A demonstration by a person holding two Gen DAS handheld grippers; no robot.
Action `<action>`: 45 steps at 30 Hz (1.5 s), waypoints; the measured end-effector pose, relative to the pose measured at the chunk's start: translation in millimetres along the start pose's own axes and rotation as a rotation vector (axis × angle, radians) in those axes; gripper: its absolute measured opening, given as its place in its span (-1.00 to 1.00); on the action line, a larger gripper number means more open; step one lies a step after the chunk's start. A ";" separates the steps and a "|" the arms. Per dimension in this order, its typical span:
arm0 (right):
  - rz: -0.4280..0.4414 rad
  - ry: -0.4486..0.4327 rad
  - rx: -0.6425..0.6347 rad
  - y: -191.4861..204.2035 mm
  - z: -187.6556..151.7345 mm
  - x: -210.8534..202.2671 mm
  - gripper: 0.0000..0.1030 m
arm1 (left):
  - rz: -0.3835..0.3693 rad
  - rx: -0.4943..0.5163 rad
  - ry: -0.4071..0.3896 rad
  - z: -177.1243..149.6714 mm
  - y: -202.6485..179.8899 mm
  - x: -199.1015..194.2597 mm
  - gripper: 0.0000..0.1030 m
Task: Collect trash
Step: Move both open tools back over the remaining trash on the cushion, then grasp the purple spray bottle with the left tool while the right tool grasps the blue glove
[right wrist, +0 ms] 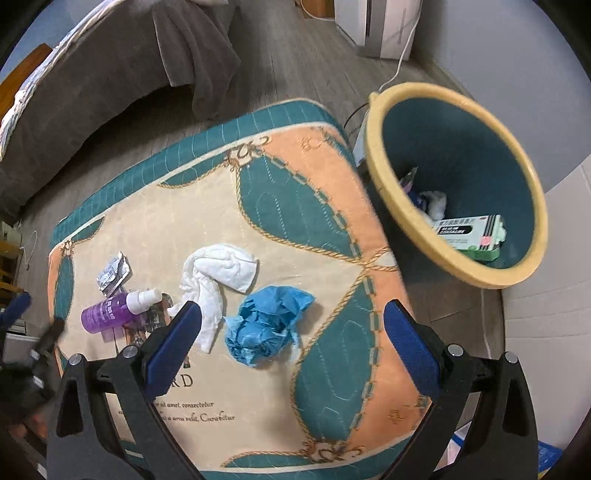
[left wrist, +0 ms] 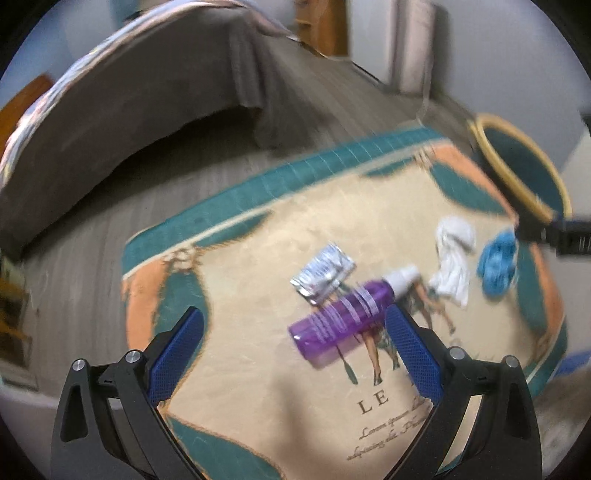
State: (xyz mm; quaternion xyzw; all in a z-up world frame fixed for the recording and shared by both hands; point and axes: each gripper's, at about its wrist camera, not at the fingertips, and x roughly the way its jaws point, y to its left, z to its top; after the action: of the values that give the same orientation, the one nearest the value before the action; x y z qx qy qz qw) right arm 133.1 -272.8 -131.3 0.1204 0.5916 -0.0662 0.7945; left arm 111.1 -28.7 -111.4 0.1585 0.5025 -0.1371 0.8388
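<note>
A wood-look floor (right wrist: 295, 55) was seen around a low bench (right wrist: 332, 192) covered by a quilted cloth in cream, teal and orange with printed lettering. A grey-draped bed (right wrist: 92, 81) was seen beyond it, and a white appliance (right wrist: 384, 26) stood against the far wall.

Four pieces of trash were laid on the bench top. A crumpled blue wad (right wrist: 266, 325) was found nearest the right gripper (right wrist: 291, 328), with a twisted white tissue (right wrist: 214, 280) just beside it and apparently touching it at one edge. Farther along, a purple bottle (right wrist: 110, 314) with a white cap was lying on its side, and a silver foil wrapper (right wrist: 112, 275) was placed close behind it. In the left wrist view the same purple bottle (left wrist: 343, 321) was seen between the fingers of the left gripper (left wrist: 293, 332), but nothing was touched by them; the foil wrapper (left wrist: 323, 273), the white tissue (left wrist: 452, 258) and the blue wad (left wrist: 496, 262) were spread beyond it.

A teal bin (right wrist: 458, 140) with a yellow rim was stood just off the bench's corner, and a green-and-white box (right wrist: 469, 232) and some white scraps were held inside it.

Both grippers were held wide apart above the bench, and nothing was gripped by either. The left view was blurred.
</note>
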 end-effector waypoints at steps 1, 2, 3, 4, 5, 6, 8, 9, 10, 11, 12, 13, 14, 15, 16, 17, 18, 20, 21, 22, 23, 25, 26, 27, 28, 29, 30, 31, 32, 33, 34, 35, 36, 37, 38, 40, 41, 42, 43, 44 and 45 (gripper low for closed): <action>-0.003 0.004 -0.006 1.5 -0.1 2.6 0.88 | 0.001 0.042 0.015 -1.6 -8.1 7.8 0.89; -0.005 0.008 -0.012 3.0 -0.3 4.9 0.88 | -0.003 0.062 0.024 -2.2 -12.7 12.4 0.89; -0.006 0.012 -0.018 3.5 0.2 6.3 0.88 | -0.009 0.077 0.030 -2.6 -16.5 16.6 0.89; -0.007 0.015 -0.022 3.8 0.2 8.0 0.88 | -0.021 0.095 0.037 -2.8 -21.9 21.7 0.89; -0.007 0.018 -0.024 3.6 0.3 9.2 0.88 | -0.027 0.101 0.042 -2.8 -25.0 24.4 0.89; -0.002 0.021 -0.023 3.0 0.7 10.3 0.88 | -0.035 0.106 0.046 -2.5 -28.2 26.9 0.89; 0.010 0.029 -0.019 2.3 1.8 12.5 0.88 | -0.054 0.116 0.058 -1.5 -33.8 33.1 0.89; 0.013 0.034 -0.017 2.3 1.9 14.6 0.88 | -0.057 0.119 0.063 -1.2 -36.2 35.3 0.89; 0.014 0.039 -0.018 1.7 1.9 16.0 0.88 | -0.058 0.122 0.068 -0.8 -38.3 37.9 0.89; 0.014 0.044 -0.019 1.2 1.9 17.6 0.88 | -0.066 0.122 0.076 -0.9 -39.8 40.8 0.89; 0.012 0.050 -0.020 0.9 2.2 19.6 0.88 | -0.073 0.120 0.081 -0.8 -40.4 42.7 0.87; 0.011 0.055 -0.021 0.7 2.3 21.2 0.88 | -0.081 0.119 0.086 -0.8 -40.7 44.7 0.85; 0.014 0.060 -0.021 0.4 2.5 22.8 0.87 | -0.086 0.118 0.089 -0.7 -41.4 44.8 0.85; 0.017 0.062 -0.021 1.0 3.0 23.5 0.87 | -0.087 0.117 0.090 -0.5 -41.8 45.4 0.84; 0.019 0.064 -0.021 1.1 3.4 24.3 0.87 | -0.088 0.118 0.089 -0.6 -42.4 45.9 0.84; 0.020 0.065 -0.023 1.0 4.2 24.6 0.87 | -0.088 0.118 0.089 -0.4 -42.7 46.1 0.84; 0.019 0.066 -0.028 1.8 4.4 25.3 0.87 | -0.090 0.120 0.089 -0.5 -43.6 46.4 0.82; 0.018 0.067 -0.036 3.7 4.4 26.1 0.87 | -0.095 0.131 0.093 -0.1 -45.2 47.4 0.71; 0.019 0.069 -0.038 5.6 4.9 27.4 0.87 | -0.099 0.136 0.098 0.4 -45.8 48.6 0.59; 0.019 0.072 -0.040 4.5 4.8 27.6 0.86 | -0.098 0.146 0.104 0.4 -47.7 49.5 0.54; 0.016 0.078 -0.046 5.6 4.3 28.7 0.85 | -0.094 0.156 0.109 -0.1 -49.7 50.2 0.54; 0.015 0.081 -0.052 6.6 4.0 28.8 0.85 | -0.085 0.168 0.113 -1.3 -51.9 51.0 0.52; 0.015 0.082 -0.053 6.8 4.0 28.7 0.85 | -0.085 0.171 0.117 -1.8 -52.3 51.4 0.50; 0.014 0.081 -0.054 8.2 3.8 29.0 0.85 | -0.086 0.170 0.120 -2.0 -52.3 51.6 0.45; 0.013 0.082 -0.055 8.2 3.8 28.9 0.85 | -0.087 0.168 0.124 -2.2 -51.9 52.0 0.40; 0.012 0.083 -0.056 7.9 3.8 28.8 0.85 | -0.091 0.164 0.129 -2.4 -51.4 52.4 0.37; 0.011 0.084 -0.056 7.4 4.1 29.3 0.85 | -0.094 0.161 0.133 -2.7 -50.8 52.7 0.30; 0.007 0.085 -0.057 9.3 4.0 30.9 0.84 | -0.099 0.158 0.140 -2.9 -50.6 53.4 0.26; 0.004 0.087 -0.059 9.4 3.8 31.6 0.81 | -0.103 0.157 0.143 -3.4 -50.5 53.3 0.24; 0.001 0.089 -0.060 9.8 2.5 32.2 0.77 | -0.108 0.159 0.146 -3.9 -48.9 55.3 0.22; -0.005 0.092 -0.064 10.2 2.2 33.2 0.73 | -0.111 0.165 0.149 -4.6 -49.9 55.8 0.19; -0.009 0.094 -0.067 11.0 1.2 33.8 0.71 | -0.111 0.169 0.151 -5.5 -50.5 57.7 0.19; -0.015 0.099 -0.073 12.1 0.5 35.0 0.69 | -0.110 0.175 0.152 -6.2 -51.7 58.6 0.19; -0.018 0.103 -0.077 13.1 -0.1 36.2 0.63 | -0.108 0.177 0.152 -6.6 -53.2 58.9 0.19; -0.022 0.107 -0.081 14.2 -0.8 37.7 0.56 | -0.106 0.179 0.148 -7.0 -54.3 59.2 0.19; -0.029 0.113 -0.090 18.2 -2.7 40.2 0.40 | -0.105 0.178 0.148 -7.2 -54.9 61.2 0.19; -0.029 0.117 -0.102 20.4 -3.7 41.0 0.28 | -0.107 0.176 0.148 -7.1 -54.9 61.4 0.19; -0.028 0.119 -0.116 22.9 -4.2 41.2 0.23 | -0.110 0.174 0.149 -7.0 -55.2 61.8 0.19; -0.025 0.117 -0.125 24.8 -4.4 40.7 0.08 | -0.116 0.172 0.151 -7.0 -55.8 63.1 0.19; -0.020 0.117 -0.135 26.8 -4.4 40.1 -0.05 | -0.123 0.171 0.152 -6.9 -56.3 63.5 0.17; -0.027 0.113 -0.145 28.9 -4.5 38.9 -0.09 | -0.133 0.173 0.149 -6.8 -57.0 63.5 0.04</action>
State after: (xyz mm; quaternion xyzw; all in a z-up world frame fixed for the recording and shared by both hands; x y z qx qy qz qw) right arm 147.4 -242.3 -166.4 0.0582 0.6401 -0.0270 0.7656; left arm 112.5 -82.4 -178.0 0.2062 0.5590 -0.2232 0.7714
